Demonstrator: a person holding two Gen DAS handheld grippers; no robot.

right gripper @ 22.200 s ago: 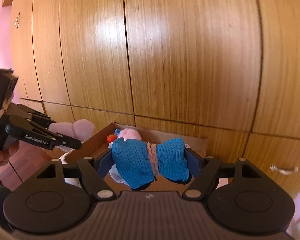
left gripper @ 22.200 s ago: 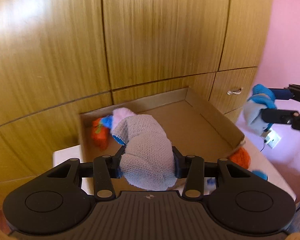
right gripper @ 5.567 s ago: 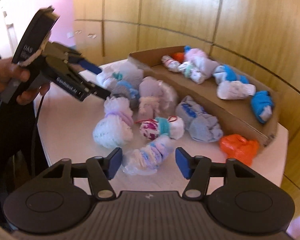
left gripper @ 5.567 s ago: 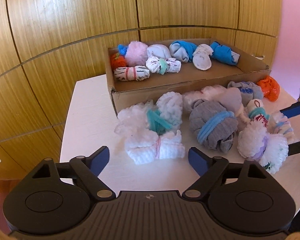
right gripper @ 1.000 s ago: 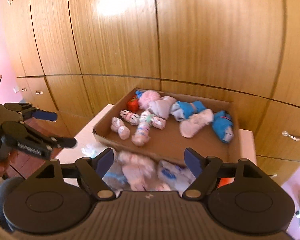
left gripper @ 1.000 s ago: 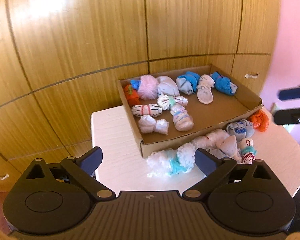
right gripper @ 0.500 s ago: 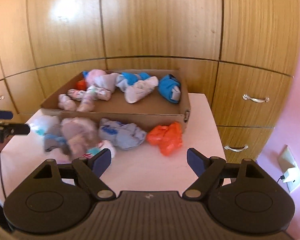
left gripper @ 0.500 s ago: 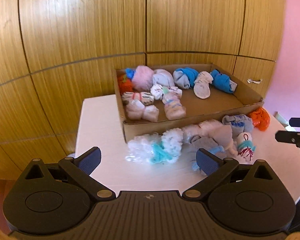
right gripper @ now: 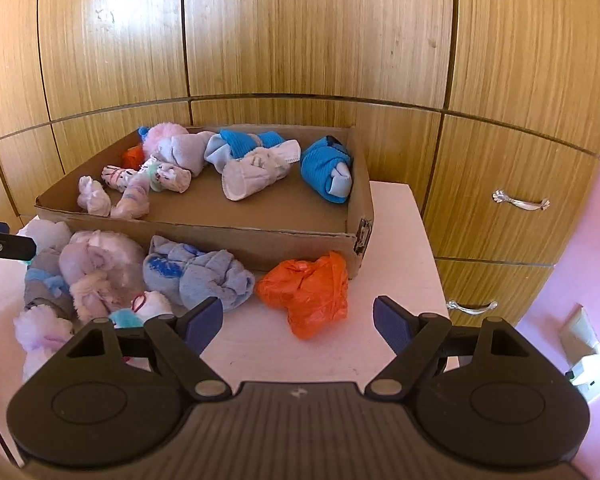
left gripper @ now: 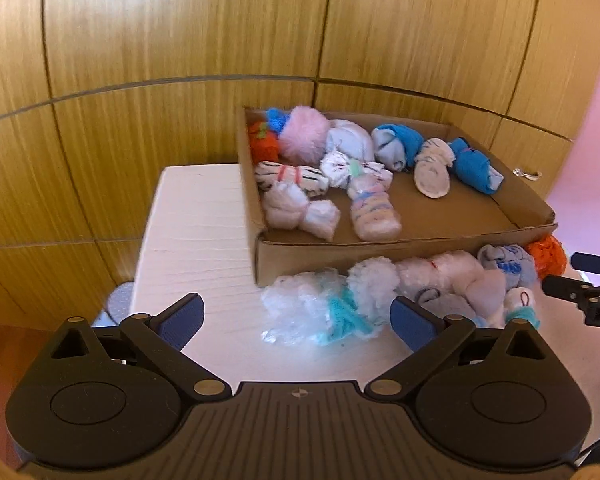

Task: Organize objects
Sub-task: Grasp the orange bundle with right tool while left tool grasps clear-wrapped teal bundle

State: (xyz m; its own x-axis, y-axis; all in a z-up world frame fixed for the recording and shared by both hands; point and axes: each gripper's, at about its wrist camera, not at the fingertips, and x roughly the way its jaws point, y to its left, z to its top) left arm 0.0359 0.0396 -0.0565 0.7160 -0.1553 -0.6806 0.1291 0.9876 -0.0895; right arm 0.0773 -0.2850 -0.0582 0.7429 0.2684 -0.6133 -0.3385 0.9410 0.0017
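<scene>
Hovering w/ nothing held, both tongs are spread wide: left tongs sit over the worktop facing a fluffy white bundle w/ teal tie; right tongs face an orange bundle just beyond their tips. Each pair's black tip shows at the edge of the other's view. Behind both, the cardboard box already has approx. a dozen sock bundles, mostly toward its left and back; the front right floor is bare. A row of loose bundles remains along the box's front wall, incl. a blue-grey one beside the orange.

Likely next step: pick one bundle per side. To do it well, lower until the pads straddle the bundle's middle, squeeze on the tied waist not the fluff, lift clear over the box wall, then drop into the bare patch.
</scene>
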